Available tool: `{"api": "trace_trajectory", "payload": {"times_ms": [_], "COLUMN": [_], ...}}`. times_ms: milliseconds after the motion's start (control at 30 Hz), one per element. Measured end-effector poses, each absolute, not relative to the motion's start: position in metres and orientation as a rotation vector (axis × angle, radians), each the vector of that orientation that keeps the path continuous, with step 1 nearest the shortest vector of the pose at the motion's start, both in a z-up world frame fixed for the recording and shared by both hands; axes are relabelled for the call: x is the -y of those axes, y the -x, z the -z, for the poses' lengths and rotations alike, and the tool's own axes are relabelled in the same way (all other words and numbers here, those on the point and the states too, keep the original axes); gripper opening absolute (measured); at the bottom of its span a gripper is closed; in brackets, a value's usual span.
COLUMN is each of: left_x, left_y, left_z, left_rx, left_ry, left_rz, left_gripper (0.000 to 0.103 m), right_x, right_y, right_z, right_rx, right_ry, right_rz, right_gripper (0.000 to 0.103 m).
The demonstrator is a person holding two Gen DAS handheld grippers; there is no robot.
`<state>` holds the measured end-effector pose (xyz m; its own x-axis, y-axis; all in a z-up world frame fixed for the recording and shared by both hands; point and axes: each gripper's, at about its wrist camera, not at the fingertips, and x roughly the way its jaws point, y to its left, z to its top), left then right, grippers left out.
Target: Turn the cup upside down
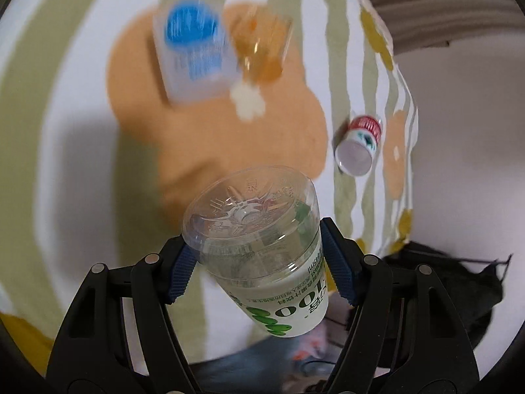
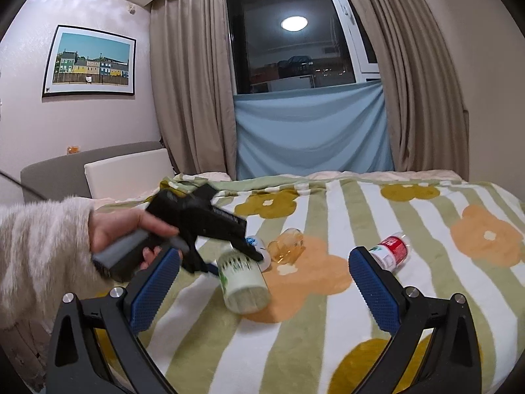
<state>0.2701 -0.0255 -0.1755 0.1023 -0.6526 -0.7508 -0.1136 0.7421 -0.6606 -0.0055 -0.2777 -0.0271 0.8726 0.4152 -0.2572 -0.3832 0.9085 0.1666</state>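
Note:
A clear plastic cup with a white and green label (image 1: 262,249) is held between the blue pads of my left gripper (image 1: 259,266), which is shut on it. The cup is tilted, its clear base toward the camera, above the striped flowered blanket (image 1: 65,131). In the right wrist view the same cup (image 2: 242,279) hangs tilted in the left gripper (image 2: 229,252), held by a hand in a fuzzy sleeve. My right gripper (image 2: 265,292) is open and empty, low over the blanket's near side.
On the blanket lie a blue-and-white container (image 1: 193,49), an amber clear cup on its side (image 1: 262,46) and a red-and-white cup on its side (image 1: 361,141). The bed edge runs at the right (image 1: 407,151). Curtains and a window stand behind the bed (image 2: 295,65).

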Motion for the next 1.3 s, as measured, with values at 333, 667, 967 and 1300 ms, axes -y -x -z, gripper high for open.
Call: {"api": "trace_trajectory", "payload": {"times_ms": [333,667,967,1300], "left_x": [0.041,0.035,0.022,-0.017], "left_y": [-0.260,-0.255,-0.228,-0.153], "left_z": [0.216,0.206,0.168,0.124], "left_rx": [-1.559,-1.563,-1.401,-1.022], "left_ry": [0.654,0.534,0.466,0.263], "left_rz": [0.289,0.226,0.261,0.192], "left_gripper": [0.070,0.103,0.103,0.103], "right_x": [0.288,0.283,0.277,0.228], "right_y": [0.013,0.015,-0.001,-0.070], "right_z": [0.029,0.031,0.009,-0.009], "right_rx": [-0.301,-0.303,-0.347,-0.611], "right_ry": [-0.117,-0.111,-0.088,0.157], "right_rz": [-0.394,-0.405,-0.498,-0.695], "right_gripper": [0.103,0.103,0.103,0.103]}}
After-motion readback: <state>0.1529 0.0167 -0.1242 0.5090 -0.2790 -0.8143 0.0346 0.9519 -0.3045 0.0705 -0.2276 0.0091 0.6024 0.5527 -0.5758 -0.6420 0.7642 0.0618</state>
